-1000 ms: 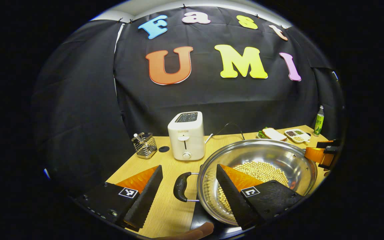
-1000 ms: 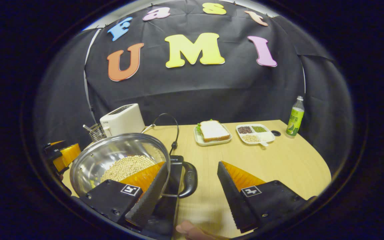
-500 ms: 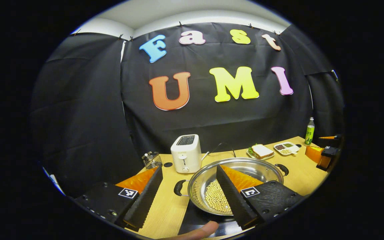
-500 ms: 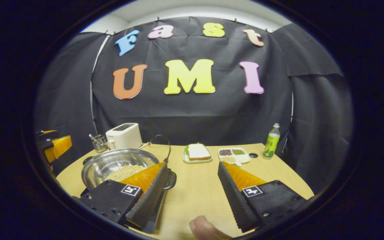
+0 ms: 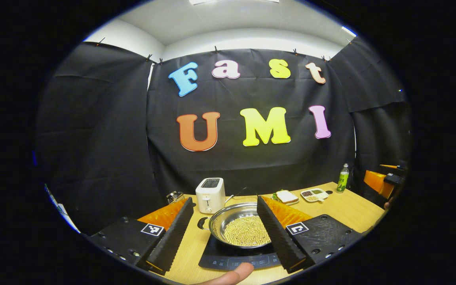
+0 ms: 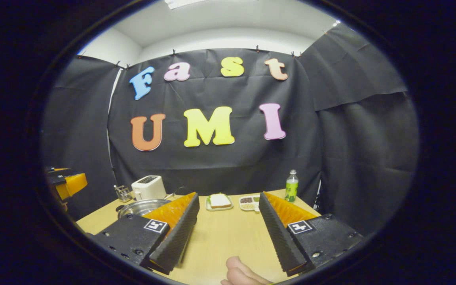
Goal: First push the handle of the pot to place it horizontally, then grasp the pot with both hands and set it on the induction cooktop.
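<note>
- My left gripper [image 5: 225, 233]: fingers spread wide, holding nothing, raised above the table [image 5: 346, 208].
- My right gripper [image 6: 228, 233]: likewise wide apart and empty.
- Pot [image 5: 234, 229]: filled with beans, seated on the induction cooktop [image 5: 228, 259], just before the toaster [image 5: 210, 194].

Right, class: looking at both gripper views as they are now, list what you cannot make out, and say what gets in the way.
- Pot: its right handle, left gripper view, hidden behind that hand-held gripper's finger.
- Induction cooktop: panel markings, same view, too small.
- Pot's contents: right gripper view, hidden by the rim and that hand-held gripper's finger.
- Divided dish: fillings too small.
- Bottle: label too small.
</note>
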